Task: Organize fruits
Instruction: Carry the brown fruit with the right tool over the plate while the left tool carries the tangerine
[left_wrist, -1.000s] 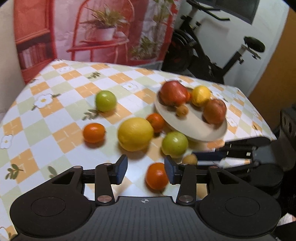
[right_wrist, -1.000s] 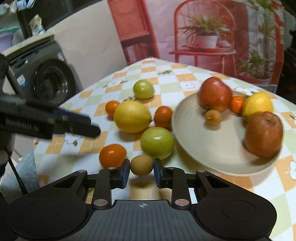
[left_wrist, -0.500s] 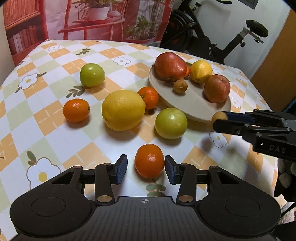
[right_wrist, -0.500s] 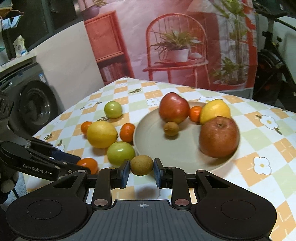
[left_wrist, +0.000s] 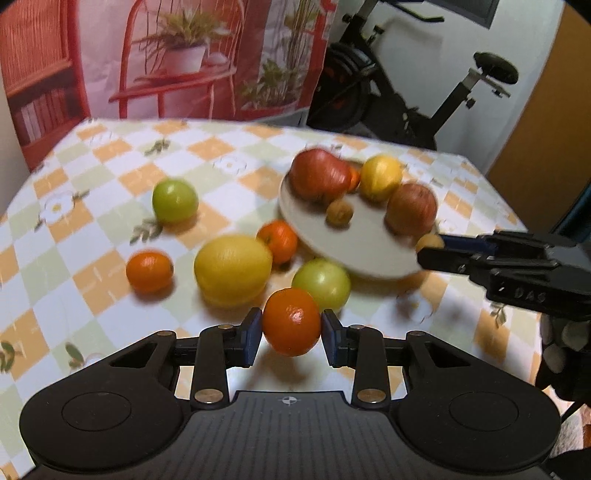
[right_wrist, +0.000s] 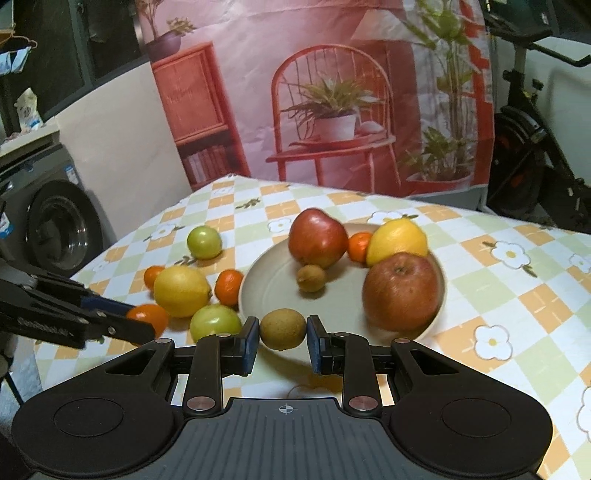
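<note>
Orange (left_wrist: 291, 322) clamped between left gripper (left_wrist: 291, 334) pads, jaws just closed; kiwi (right_wrist: 283, 329) gripped by right gripper (right_wrist: 283, 341) above plate (right_wrist: 266, 291) near rim.

The left gripper (left_wrist: 291, 332) closed (fingers touching) on the orange (left_wrist: 291, 322).

A printed backdrop (right_wrist: 332, 96) of a red chair and potted plants is hung behind the desk (right_wrist: 517, 280), which is covered by a checked floral cloth. An exercise bike (left_wrist: 406, 96) is seen at right, a washing machine (right_wrist: 55, 221) at left, against white walls.
</note>
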